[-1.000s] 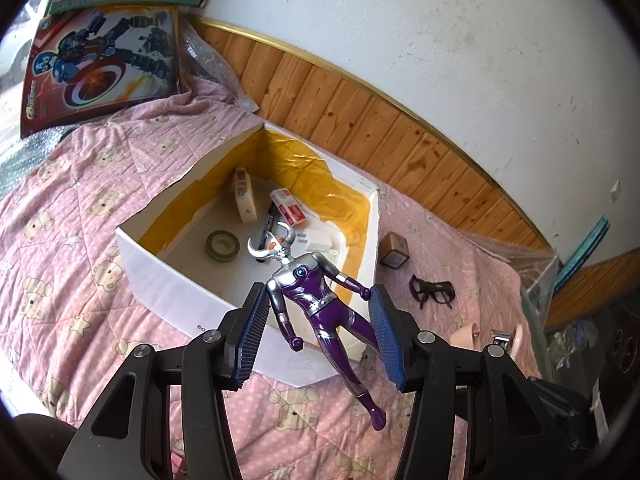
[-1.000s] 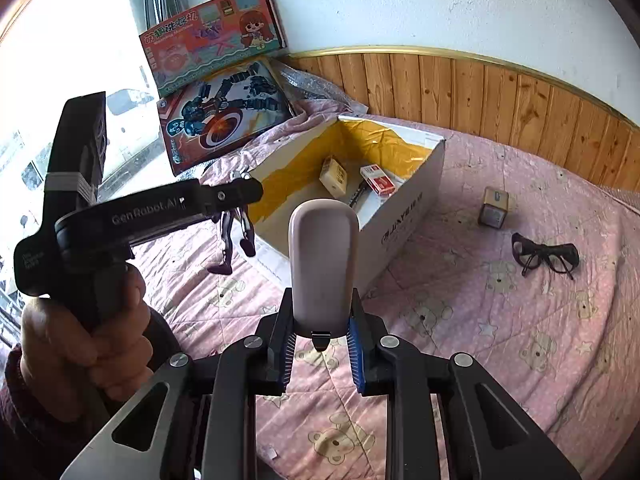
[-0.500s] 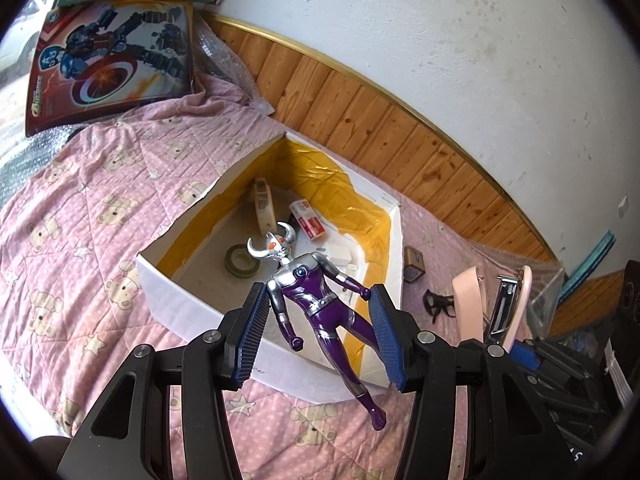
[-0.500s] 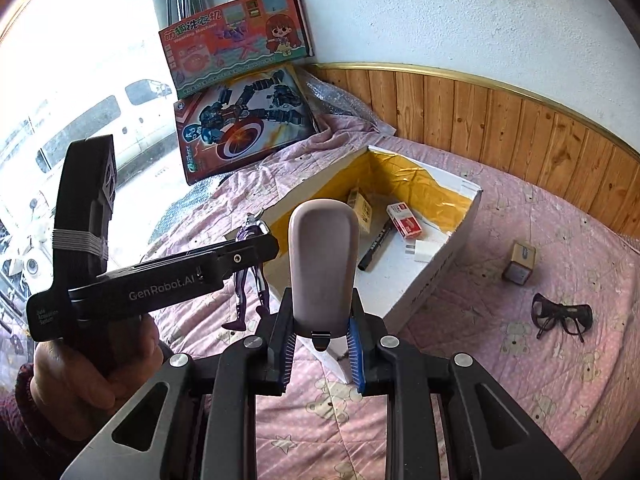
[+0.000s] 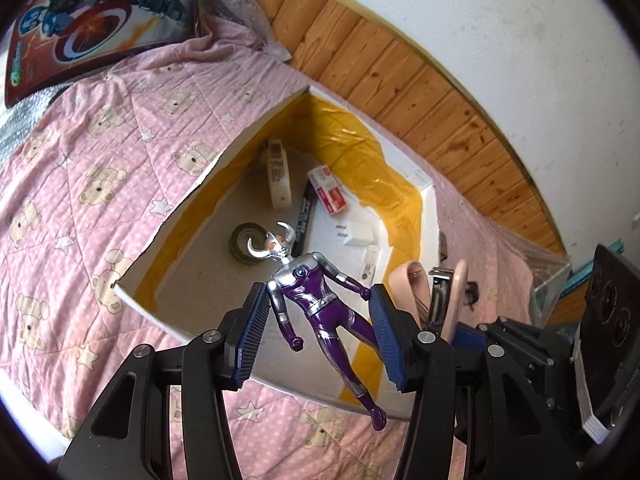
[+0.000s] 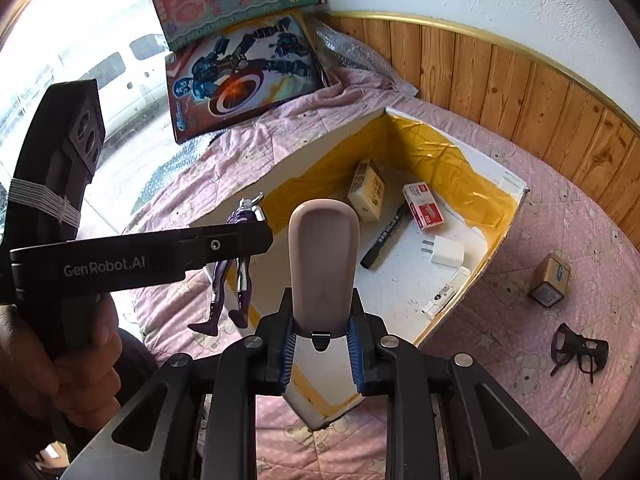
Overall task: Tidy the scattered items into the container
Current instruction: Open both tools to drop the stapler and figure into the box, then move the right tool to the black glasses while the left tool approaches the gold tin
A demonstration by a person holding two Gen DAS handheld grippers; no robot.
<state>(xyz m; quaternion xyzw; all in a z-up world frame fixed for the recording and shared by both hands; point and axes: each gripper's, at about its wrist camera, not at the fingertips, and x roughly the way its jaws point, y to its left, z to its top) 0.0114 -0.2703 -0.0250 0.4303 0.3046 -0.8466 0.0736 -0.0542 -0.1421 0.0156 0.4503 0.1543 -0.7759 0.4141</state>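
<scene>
My left gripper (image 5: 320,332) is shut on a purple and silver toy figure (image 5: 316,300) and holds it above the near edge of the white box with yellow tape (image 5: 200,184). My right gripper (image 6: 322,350) is shut on a pink stapler (image 6: 322,264), upright, over the box's near corner (image 6: 316,416). The stapler also shows in the left wrist view (image 5: 444,292). The figure hangs from the left gripper in the right wrist view (image 6: 234,276). The box holds a tape roll (image 5: 245,242), a marker (image 6: 384,236), a red staple box (image 6: 423,205), a white charger (image 6: 446,252) and a small carton (image 6: 367,190).
On the pink bear quilt (image 6: 560,400) right of the box lie a small brown box (image 6: 550,284) and black glasses (image 6: 576,348). Two toy boxes (image 6: 240,80) lean at the back left. A wood-panelled wall (image 6: 520,92) runs behind.
Both grippers have moved forward over the box with their items held. The right gripper with the stapler has come into the left wrist view, close beside the left gripper.
</scene>
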